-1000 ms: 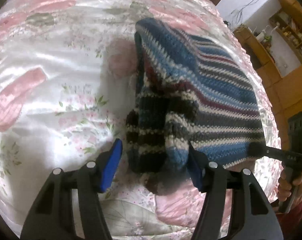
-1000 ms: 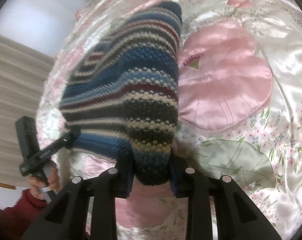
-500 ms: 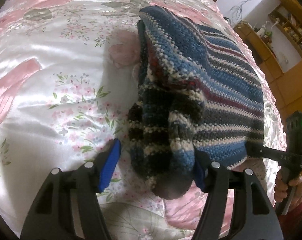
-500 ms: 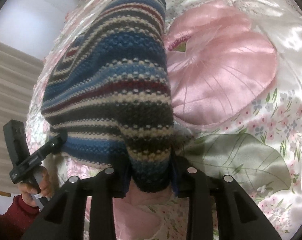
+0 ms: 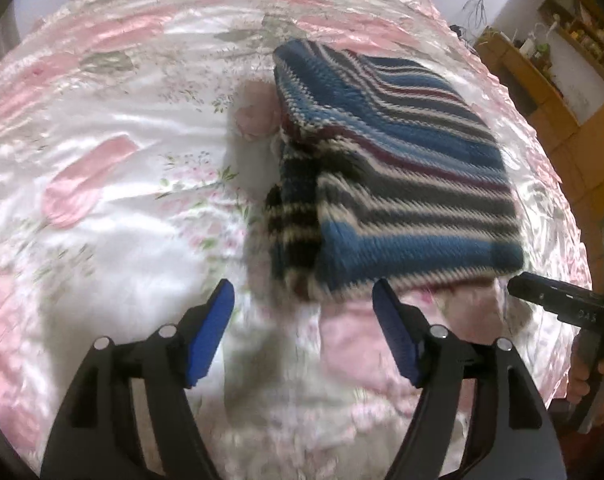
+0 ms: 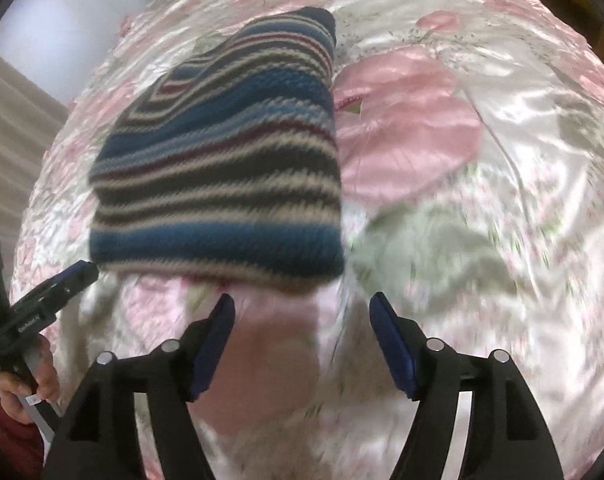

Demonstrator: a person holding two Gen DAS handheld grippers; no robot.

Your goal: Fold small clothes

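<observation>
The folded blue, grey and cream striped knitted garment (image 5: 402, 184) is laid flat on the pink floral satin bedspread (image 5: 114, 160), just ahead of both claws. The left gripper (image 5: 304, 304) and right gripper (image 6: 302, 312) are spread wide, nothing being pinched.

Black gripper (image 5: 303, 298) frames, blue-padded jaws, silver screws, dark red sleeve (image 6: 6, 436)

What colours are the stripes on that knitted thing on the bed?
The knitted garment has blue, dark grey, cream and maroon stripes, clearest in the right wrist view.
</observation>
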